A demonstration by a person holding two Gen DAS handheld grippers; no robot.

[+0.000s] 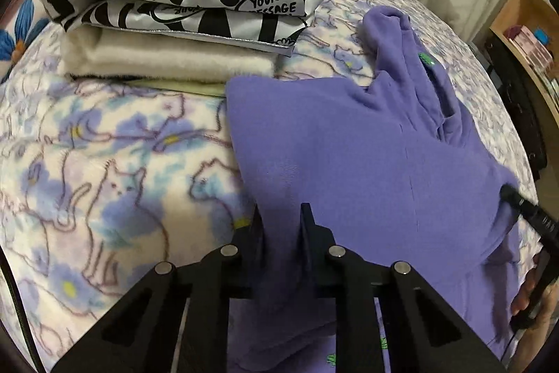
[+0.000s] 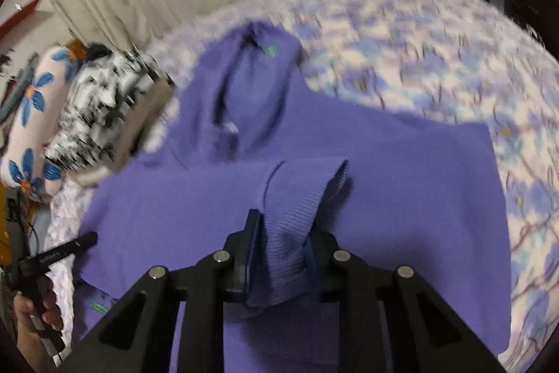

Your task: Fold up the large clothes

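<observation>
Purple hoodie point(image 2: 349, 170), hood point(image 2: 251, 86) away, flat on cat-print bed cover point(image 1: 104, 170). Left gripper point(image 1: 281, 215): narrowed onto the body's side edge. Right gripper point(image 2: 283, 233): pinching ribbed cuff point(image 2: 300, 194), sleeve doubled over the body. Folded stack point(image 1: 181, 6) close by hood-side. Advice: lay cuff flat across chest, keep left edge anchored, avoid dragging cloth.

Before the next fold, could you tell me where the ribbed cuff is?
In the right wrist view the cuff sits bottom centre, pinched in the right tongs and raised over the hoodie, below its hood.
</observation>
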